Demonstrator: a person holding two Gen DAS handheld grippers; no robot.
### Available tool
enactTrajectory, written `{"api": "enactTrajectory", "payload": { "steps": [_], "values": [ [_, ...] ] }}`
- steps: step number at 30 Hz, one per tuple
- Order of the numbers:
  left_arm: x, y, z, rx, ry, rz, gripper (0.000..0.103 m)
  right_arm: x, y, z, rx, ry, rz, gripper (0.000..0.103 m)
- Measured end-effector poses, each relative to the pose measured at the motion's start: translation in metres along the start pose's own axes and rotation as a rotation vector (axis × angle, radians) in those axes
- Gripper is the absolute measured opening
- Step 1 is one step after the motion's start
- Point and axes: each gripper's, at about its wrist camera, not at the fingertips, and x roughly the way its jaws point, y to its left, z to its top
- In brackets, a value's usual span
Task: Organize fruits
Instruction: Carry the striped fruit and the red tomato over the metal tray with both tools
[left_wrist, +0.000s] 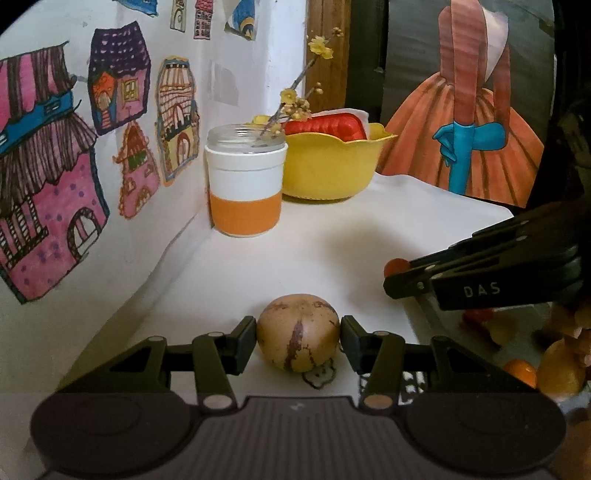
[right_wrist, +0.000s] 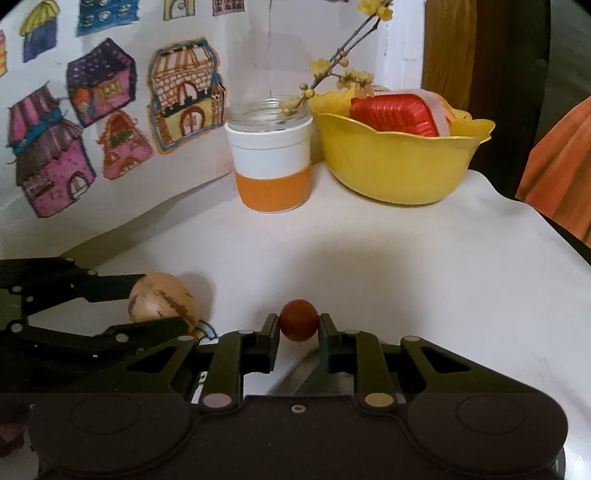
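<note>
My left gripper (left_wrist: 298, 338) is shut on a round tan fruit with brown streaks (left_wrist: 298, 332), held just above the white table (left_wrist: 332, 251). The same tan fruit (right_wrist: 162, 299) shows at the left of the right wrist view, between the left gripper's fingers (right_wrist: 110, 291). My right gripper (right_wrist: 298, 325) is shut on a small dark-red round fruit (right_wrist: 298, 319). In the left wrist view the right gripper (left_wrist: 399, 277) reaches in from the right, with the red fruit (left_wrist: 396, 266) showing at its tip. A yellow bowl (left_wrist: 332, 166) stands at the back.
A red ribbed container (right_wrist: 395, 114) lies in the yellow bowl (right_wrist: 399, 166). Next to it stands a white-and-orange jar (right_wrist: 271, 162) holding a yellow-flowered twig. Several orange and yellow fruits (left_wrist: 554, 365) lie at the lower right. The left wall (left_wrist: 55, 166) carries house drawings.
</note>
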Motion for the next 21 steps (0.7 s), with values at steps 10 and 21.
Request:
{"api": "enactTrajectory", "payload": {
  "steps": [10, 21],
  "values": [
    [-0.015, -0.026, 0.0, 0.003, 0.009, -0.048, 0.054, -0.047, -0.003, -0.014, 0.015, -0.054, 0.01, 0.024],
    [-0.033, -0.077, 0.009, 0.04, -0.016, -0.117, 0.054, -0.104, -0.028, -0.042, 0.051, -0.088, -0.048, 0.024]
  ]
}}
